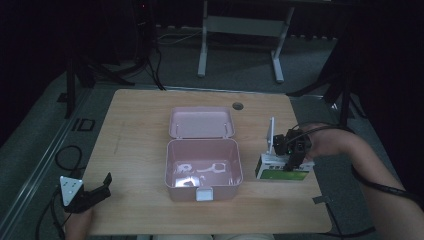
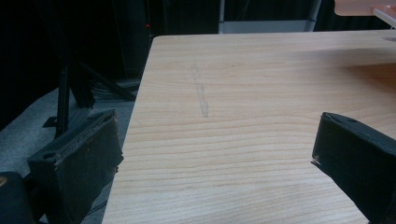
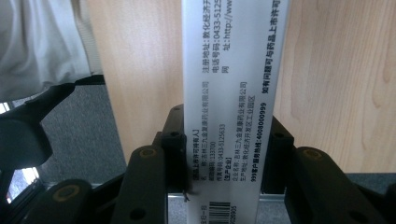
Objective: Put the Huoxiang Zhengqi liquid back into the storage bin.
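One medicine carton (image 1: 281,169) is clamped in the right claw (image 1: 292,162), beside the open pink storage box (image 1: 202,167) on the worktop (image 1: 140,130); left claw (image 1: 95,195) gapes idle; next, probably carry the carton over the box's cavity and release.

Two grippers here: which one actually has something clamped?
The right gripper, shut on the white and green carton beside the pink box. The left gripper stands open over bare table.

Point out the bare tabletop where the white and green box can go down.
Free: the wide strip left of the pink case, up to the left gripper; also the back-right corner behind the box. Crowded: between case and right gripper.
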Tool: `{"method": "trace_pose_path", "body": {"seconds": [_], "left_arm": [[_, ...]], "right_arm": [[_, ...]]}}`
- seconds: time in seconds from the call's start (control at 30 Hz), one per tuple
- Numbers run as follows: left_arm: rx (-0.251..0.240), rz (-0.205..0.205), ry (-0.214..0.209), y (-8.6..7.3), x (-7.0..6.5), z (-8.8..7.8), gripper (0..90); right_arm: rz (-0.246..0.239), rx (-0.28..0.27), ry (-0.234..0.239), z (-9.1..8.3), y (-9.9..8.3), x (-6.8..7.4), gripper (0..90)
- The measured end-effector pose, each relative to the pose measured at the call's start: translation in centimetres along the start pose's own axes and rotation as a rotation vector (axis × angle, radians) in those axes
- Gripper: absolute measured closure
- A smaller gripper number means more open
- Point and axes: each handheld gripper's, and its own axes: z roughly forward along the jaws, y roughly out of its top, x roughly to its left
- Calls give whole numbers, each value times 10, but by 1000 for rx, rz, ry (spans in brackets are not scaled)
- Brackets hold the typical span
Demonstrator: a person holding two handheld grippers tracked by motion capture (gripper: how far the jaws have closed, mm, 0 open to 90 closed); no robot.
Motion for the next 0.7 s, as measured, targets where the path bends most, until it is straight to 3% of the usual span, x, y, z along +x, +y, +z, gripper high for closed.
{"method": "trace_pose_path", "body": {"seconds": [0.43,0.7], "left_arm": [[-2,-4,0,0,1,0,16],[-2,-3,0,0,0,0,16]], "right_arm": [[-9,-11,-6,-35,7,15,622],[-16,-37,-2,-47,16,19,622]]}}
